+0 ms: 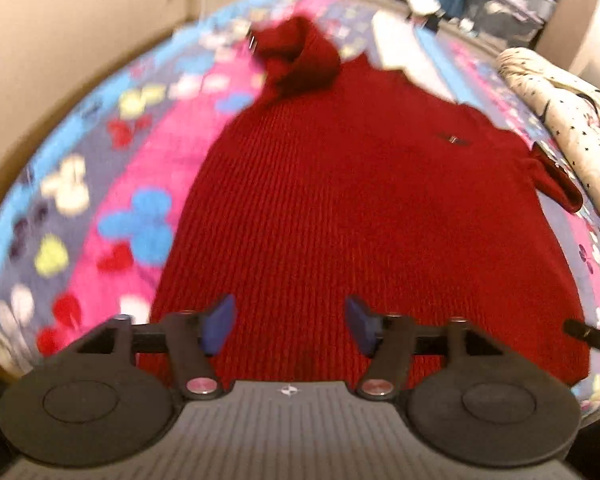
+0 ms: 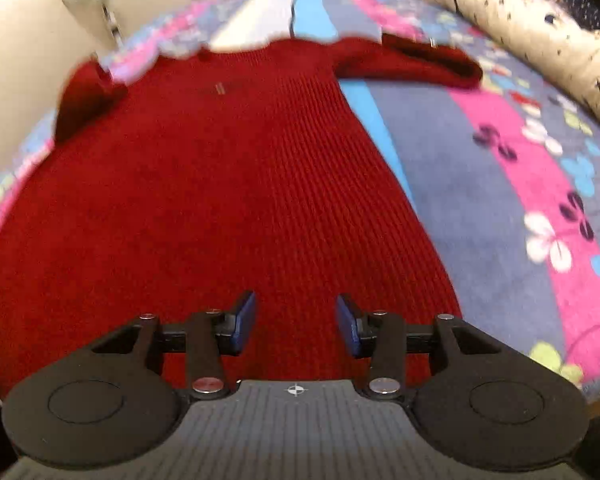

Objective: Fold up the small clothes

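Observation:
A red ribbed knit sweater [image 1: 360, 208] lies flat on the bed, hem towards me, and fills the middle of the right wrist view [image 2: 220, 200] too. Its left sleeve [image 1: 300, 56] is bunched up at the far left. Its right sleeve [image 2: 412, 64] lies stretched out to the right. My left gripper [image 1: 290, 326] is open and empty, hovering over the hem near its left part. My right gripper [image 2: 296, 322] is open and empty over the hem near the sweater's right edge.
The sweater lies on a blanket [image 2: 520, 184] striped pink, grey and blue with flowers and butterflies. A cream star-print quilt [image 2: 540, 32] is heaped along the right. A beige wall [image 1: 80, 40] runs along the left. Clutter stands beyond the bed's far end [image 1: 500, 4].

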`<state>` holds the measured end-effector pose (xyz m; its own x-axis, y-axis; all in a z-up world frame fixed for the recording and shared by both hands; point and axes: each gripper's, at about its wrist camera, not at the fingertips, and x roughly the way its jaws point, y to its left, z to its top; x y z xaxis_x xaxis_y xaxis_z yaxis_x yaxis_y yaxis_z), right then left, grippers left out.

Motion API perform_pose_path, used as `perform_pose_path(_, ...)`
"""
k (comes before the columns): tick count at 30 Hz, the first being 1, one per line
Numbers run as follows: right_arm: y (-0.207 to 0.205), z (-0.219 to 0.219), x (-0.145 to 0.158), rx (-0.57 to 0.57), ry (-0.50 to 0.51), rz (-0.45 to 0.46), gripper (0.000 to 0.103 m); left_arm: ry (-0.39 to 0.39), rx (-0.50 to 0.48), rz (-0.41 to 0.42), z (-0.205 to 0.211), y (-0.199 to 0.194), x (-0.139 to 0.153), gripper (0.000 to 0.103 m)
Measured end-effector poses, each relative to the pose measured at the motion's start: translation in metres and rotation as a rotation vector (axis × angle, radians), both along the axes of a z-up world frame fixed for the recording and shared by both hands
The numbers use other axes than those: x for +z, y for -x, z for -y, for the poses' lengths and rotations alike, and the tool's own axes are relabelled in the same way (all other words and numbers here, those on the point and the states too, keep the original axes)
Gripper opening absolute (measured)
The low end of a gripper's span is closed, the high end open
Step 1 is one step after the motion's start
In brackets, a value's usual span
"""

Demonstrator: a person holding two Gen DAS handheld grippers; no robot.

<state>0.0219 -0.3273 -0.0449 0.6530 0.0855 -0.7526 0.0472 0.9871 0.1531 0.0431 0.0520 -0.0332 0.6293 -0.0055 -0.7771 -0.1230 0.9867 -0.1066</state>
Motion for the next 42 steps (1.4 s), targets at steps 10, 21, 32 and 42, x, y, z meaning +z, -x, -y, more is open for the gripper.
perform_pose_path(10,0.002,-0.012,0.033,0.005,-0.105,0.156,0.046,-0.15,-0.055,0.189,0.027,0.008,0.031,0.084)
perform_pose_path(21,-0.006,-0.037,0.033,-0.009,-0.027,0.228,0.047,-0.143,-0.03,0.248,0.048,-0.004,0.039,0.086)
perform_pose_path(32,0.012,-0.065,0.055,0.047,0.095,0.304,0.046,-0.065,-0.062,0.339,0.046,0.01,0.064,0.09)
perform_pose_path(42,0.044,-0.093,0.071,0.078,0.124,0.41,0.031,-0.04,-0.086,0.386,0.056,0.022,0.071,0.102)
